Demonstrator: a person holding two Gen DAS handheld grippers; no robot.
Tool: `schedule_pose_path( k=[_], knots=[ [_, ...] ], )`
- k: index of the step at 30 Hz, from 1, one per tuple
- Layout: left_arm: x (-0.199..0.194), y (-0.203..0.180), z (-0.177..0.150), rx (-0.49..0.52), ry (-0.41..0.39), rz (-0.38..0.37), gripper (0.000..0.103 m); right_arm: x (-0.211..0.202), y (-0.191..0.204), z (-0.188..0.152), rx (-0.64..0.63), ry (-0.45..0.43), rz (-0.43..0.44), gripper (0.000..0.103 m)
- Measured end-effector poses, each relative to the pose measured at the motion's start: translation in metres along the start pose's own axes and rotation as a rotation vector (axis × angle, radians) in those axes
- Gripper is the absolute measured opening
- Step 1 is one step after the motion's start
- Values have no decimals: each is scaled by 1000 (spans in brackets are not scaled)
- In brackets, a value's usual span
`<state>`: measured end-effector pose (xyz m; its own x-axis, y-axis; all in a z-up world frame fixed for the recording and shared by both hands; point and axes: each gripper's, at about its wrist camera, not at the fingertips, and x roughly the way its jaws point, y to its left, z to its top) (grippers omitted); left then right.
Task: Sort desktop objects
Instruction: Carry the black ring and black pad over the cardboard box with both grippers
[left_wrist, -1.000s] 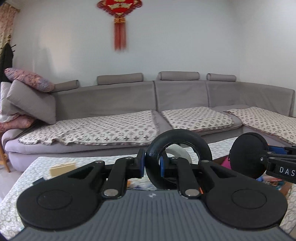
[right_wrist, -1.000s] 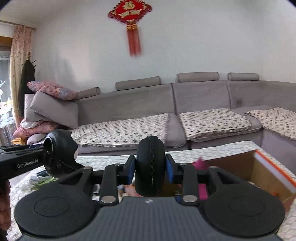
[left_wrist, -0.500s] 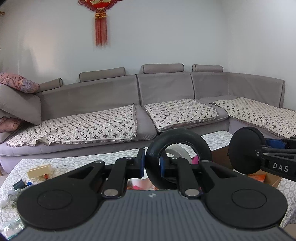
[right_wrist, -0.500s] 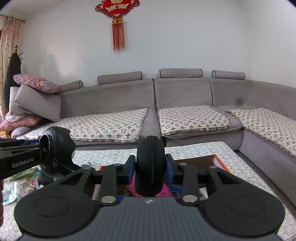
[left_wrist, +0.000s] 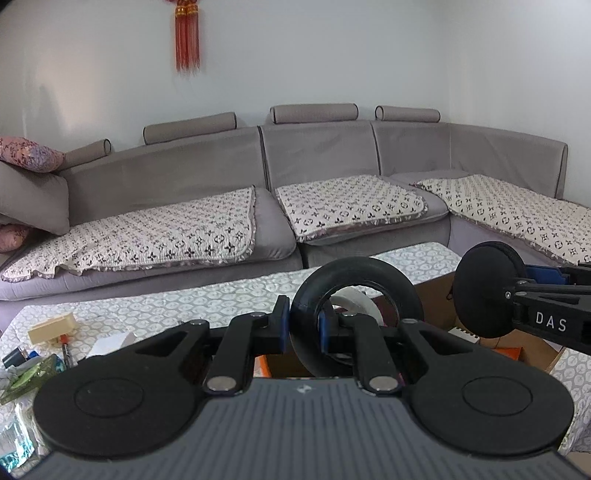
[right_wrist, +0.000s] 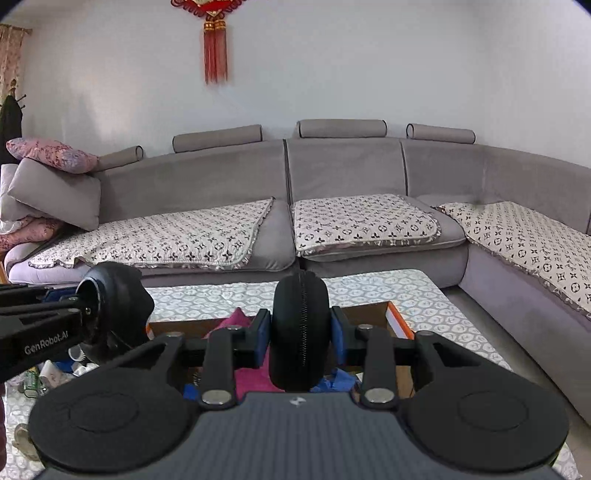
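Grippers are both loaded. Left gripper (left_wrist: 302, 326) pinches the rim of a black ring (left_wrist: 356, 314), its pads narrow, one inside the hole and one outside; a white tape roll (left_wrist: 354, 301) shows through the hole. Right gripper (right_wrist: 300, 338) clamps a black zippered case (right_wrist: 300, 334) edge-on, zipper facing the camera. Below both sits a cardboard box (right_wrist: 397, 317) on the table (right_wrist: 369, 286), holding pink cloth (right_wrist: 236, 317). From the left wrist view, the case appears at 3 o'clock, and small clutter (left_wrist: 51, 326) lies at 9 o'clock. A grey sofa (right_wrist: 343, 166) stands at 12 o'clock.
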<state>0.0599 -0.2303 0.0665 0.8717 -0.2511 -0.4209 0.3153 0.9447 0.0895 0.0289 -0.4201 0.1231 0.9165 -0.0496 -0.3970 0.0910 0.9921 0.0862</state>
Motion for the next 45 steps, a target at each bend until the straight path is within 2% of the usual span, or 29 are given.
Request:
schedule_pose_path(
  k=[7, 25, 45],
  knots=[
    [5, -14, -5, 8, 48, 8, 17, 13, -18, -2, 56, 39, -7, 32],
    [13, -21, -3, 5, 137, 32, 17, 26, -22, 0, 79, 108, -1, 32],
    [6, -21, 4, -11, 122, 31, 15, 32, -22, -3, 79, 139, -16, 32]
  ],
)
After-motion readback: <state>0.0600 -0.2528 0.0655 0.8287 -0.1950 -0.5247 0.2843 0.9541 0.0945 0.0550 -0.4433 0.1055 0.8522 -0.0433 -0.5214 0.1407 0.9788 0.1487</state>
